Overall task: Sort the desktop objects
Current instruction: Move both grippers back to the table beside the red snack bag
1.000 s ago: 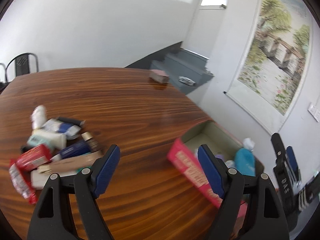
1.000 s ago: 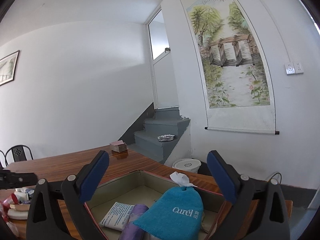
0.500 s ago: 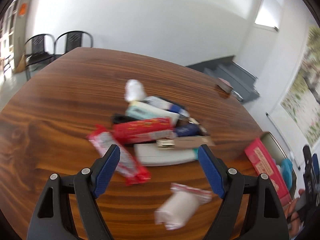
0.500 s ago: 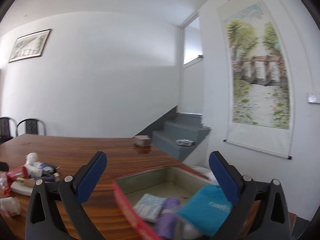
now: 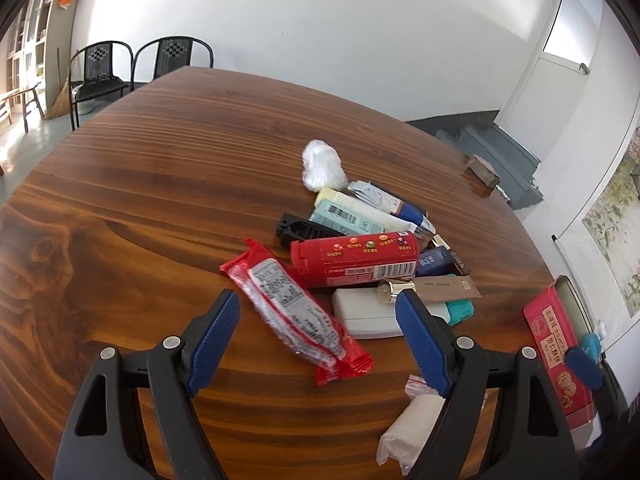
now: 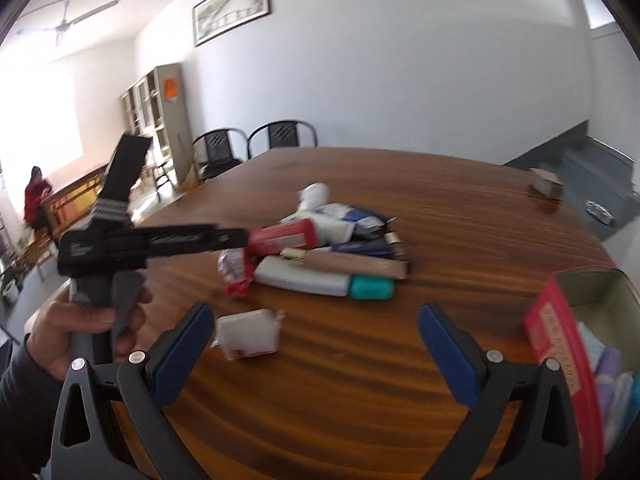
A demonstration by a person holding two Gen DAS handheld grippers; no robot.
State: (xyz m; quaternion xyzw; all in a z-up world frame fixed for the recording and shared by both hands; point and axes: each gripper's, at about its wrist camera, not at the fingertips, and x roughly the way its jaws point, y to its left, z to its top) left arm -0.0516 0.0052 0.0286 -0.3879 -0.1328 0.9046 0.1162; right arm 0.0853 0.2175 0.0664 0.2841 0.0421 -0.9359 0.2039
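A pile of small items lies mid-table: a red canister (image 5: 356, 258), a pale tube (image 5: 352, 216), a white case (image 5: 368, 314), a black clip (image 5: 304, 228) and a clear crumpled bag (image 5: 322, 164). My left gripper (image 5: 316, 308) stands open just above a red snack packet (image 5: 296, 312), which lies between its fingers. A white wrapped roll (image 5: 412, 428) sits under its right finger. My right gripper (image 6: 316, 328) is open and empty, with the same roll (image 6: 246, 336) by its left finger. The red tin box (image 6: 560, 360) at the right holds several items.
A small brown block (image 5: 482, 168) rests near the table's (image 5: 160, 200) far right edge. Two black chairs (image 5: 104, 72) stand beyond the far corner. A hand (image 6: 80, 320) grips the left tool's handle. Grey stairs (image 6: 600, 168) rise behind the table.
Both views have swung left, away from the red tin box and onto the pile. The left gripper now hovers over the red snack packet; both stay open.
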